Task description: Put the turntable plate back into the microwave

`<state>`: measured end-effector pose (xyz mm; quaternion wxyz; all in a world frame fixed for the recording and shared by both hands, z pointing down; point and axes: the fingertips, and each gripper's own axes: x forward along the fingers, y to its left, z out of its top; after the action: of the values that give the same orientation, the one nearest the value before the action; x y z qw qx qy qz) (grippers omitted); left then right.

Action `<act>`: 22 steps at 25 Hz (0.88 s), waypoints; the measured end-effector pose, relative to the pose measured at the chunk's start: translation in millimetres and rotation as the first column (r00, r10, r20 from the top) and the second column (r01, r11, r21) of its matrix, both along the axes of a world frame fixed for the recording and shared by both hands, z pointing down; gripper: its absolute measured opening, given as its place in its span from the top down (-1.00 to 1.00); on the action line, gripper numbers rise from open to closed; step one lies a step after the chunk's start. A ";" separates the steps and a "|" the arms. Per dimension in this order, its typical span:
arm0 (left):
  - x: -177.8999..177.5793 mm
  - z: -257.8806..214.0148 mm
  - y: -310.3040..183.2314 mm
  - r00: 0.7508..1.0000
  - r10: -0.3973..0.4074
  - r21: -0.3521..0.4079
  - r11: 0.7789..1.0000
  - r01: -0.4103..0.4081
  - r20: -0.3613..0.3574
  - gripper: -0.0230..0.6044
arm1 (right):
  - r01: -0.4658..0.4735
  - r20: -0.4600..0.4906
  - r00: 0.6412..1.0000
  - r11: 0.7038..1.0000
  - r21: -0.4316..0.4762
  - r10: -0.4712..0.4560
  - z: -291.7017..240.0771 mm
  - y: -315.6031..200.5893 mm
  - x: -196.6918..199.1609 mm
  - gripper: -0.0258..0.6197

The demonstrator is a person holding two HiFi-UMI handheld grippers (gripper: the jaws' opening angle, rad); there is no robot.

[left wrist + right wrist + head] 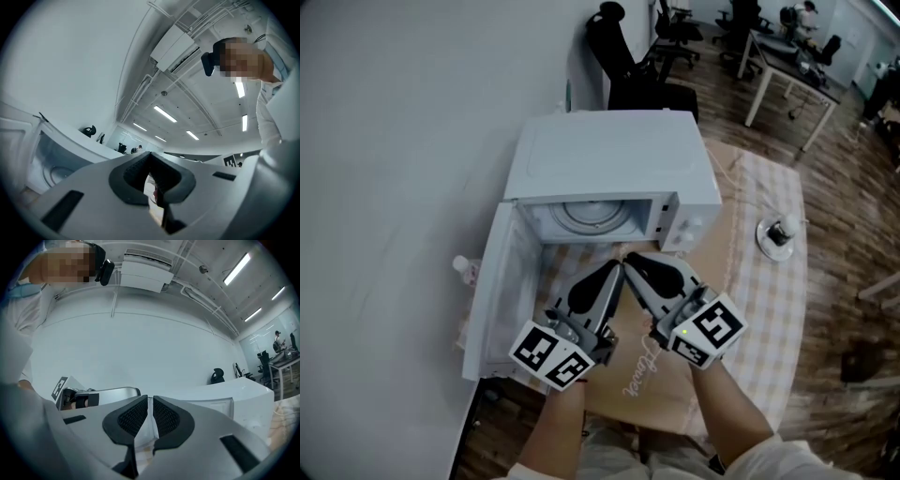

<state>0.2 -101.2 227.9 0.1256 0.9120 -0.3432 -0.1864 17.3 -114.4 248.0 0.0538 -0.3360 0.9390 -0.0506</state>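
Observation:
The white microwave (609, 159) stands on the table with its door (492, 300) swung open to the left. The round glass turntable plate (591, 214) lies flat inside the cavity. Just in front of the opening, my left gripper (614, 274) and right gripper (632, 264) are raised with their tips almost touching each other. In the left gripper view the left gripper (151, 174) is shut and holds nothing. The right gripper (150, 417) has its pads together, also empty. The microwave (234, 394) shows beyond the right jaws.
A checked cloth (769, 309) covers the table, with a brown paper sheet (647, 384) under my hands. A small white round object (776, 234) sits to the right of the microwave, and a small bottle (467, 270) behind the door. A white wall (403, 141) lies left; chairs and desks stand behind.

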 end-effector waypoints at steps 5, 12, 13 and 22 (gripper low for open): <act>11.4 -39.7 18.1 0.999 0.016 0.046 0.999 -0.018 0.031 0.92 | 0.003 0.006 1.000 0.999 0.038 -0.003 -42.3 16.6 10.5 0.74; 31.1 -95.9 38.0 0.995 0.042 0.140 0.989 -0.054 0.092 0.92 | -0.017 -0.004 1.000 0.988 0.154 0.018 -103.9 33.9 28.5 0.74; 34.4 -102.0 41.6 0.994 0.048 0.149 0.987 -0.063 0.099 0.92 | -0.020 -0.011 1.000 0.985 0.170 0.023 -110.4 37.3 31.8 0.74; 59.1 -143.9 81.7 0.985 0.094 0.195 0.973 -0.122 0.144 0.92 | -0.032 -0.016 0.999 0.961 0.275 0.038 -163.3 78.0 53.1 0.76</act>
<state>59.3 -19.4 84.0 0.0184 0.9478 -0.2799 -0.1516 70.4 -36.4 84.7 0.0910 -0.3423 0.9313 0.0846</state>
